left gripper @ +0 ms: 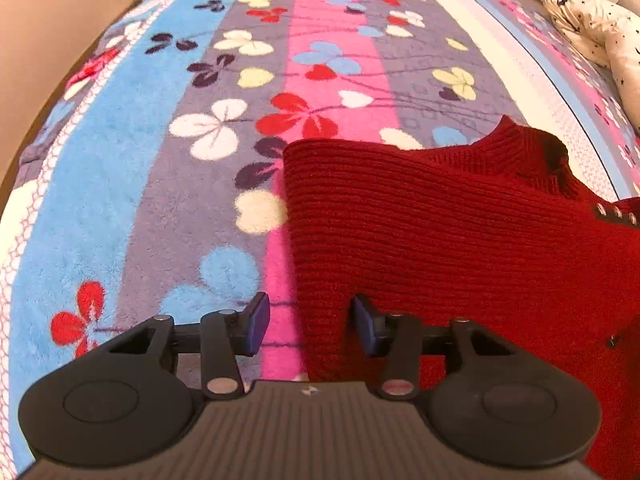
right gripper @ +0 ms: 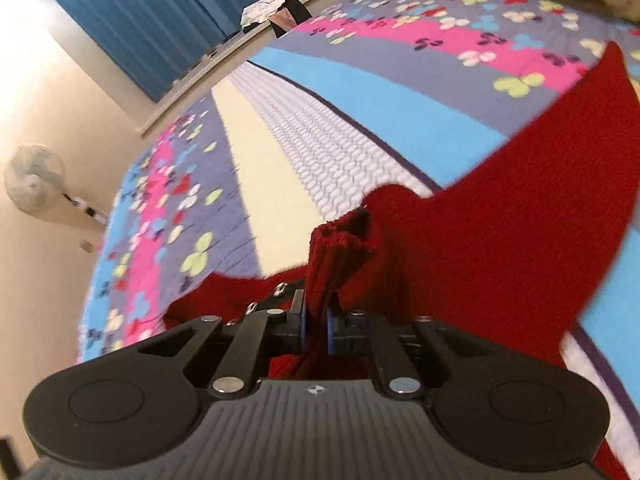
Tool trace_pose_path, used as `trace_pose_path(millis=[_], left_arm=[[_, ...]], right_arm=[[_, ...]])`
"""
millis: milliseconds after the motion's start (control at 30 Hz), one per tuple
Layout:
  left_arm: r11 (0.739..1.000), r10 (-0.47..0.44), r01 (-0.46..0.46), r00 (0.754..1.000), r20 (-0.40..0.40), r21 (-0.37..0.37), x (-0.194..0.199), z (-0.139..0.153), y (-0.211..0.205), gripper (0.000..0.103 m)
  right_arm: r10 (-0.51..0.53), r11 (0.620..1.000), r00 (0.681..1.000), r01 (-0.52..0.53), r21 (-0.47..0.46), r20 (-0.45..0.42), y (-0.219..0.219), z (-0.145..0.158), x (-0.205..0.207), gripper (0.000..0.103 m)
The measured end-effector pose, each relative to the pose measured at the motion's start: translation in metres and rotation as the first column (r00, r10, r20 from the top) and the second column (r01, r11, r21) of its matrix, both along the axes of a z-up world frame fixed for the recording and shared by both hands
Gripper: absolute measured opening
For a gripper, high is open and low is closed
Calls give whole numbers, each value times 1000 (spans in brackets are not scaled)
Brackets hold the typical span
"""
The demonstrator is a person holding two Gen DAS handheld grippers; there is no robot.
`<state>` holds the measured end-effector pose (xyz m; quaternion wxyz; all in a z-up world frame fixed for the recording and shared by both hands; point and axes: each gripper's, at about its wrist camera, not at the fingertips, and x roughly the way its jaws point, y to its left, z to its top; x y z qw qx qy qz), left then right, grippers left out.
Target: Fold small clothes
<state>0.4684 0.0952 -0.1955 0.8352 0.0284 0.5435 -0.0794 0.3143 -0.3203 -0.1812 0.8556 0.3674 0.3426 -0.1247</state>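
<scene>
A red knitted sweater (left gripper: 440, 240) lies on the flowered bed blanket (left gripper: 160, 200), its ribbed collar (left gripper: 532, 160) toward the far right. My left gripper (left gripper: 310, 324) hangs over the sweater's left edge. Its jaws stand apart, with the edge of the knit between them and the left pad (left gripper: 258, 322) over bare blanket, not pressing. In the right wrist view my right gripper (right gripper: 316, 322) is shut on a bunched ribbed piece of the red sweater (right gripper: 500, 248), which sticks up past the blue pads. A row of metal snaps (right gripper: 264, 300) shows just left of the grip.
A cream pillow with dark stars (left gripper: 600, 28) lies at the far right of the bed. Blue curtains (right gripper: 152, 20), a pile of clothes (right gripper: 276, 12) and a standing fan (right gripper: 34, 178) are beyond the bed edge. Striped blanket (right gripper: 280, 152) stretches left of the sweater.
</scene>
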Motion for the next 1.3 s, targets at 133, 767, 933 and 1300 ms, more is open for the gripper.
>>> trace_pose_path(millis=[133, 767, 933, 1300], left_arm=[[998, 9, -9, 1000, 3, 58, -5, 1, -1, 73], [985, -20, 0, 993, 118, 172, -249, 85, -25, 103], [989, 45, -62, 991, 126, 138, -323, 110, -23, 103], [991, 93, -110, 975, 201, 71, -392, 160, -21, 103]], right_arm=[[30, 999, 992, -27, 26, -122, -8, -50, 1, 11], [64, 991, 998, -66, -120, -27, 14, 69, -206, 83], [83, 981, 996, -74, -179, 42, 28, 117, -263, 87], [54, 983, 992, -32, -183, 116, 30, 159, -366, 89]])
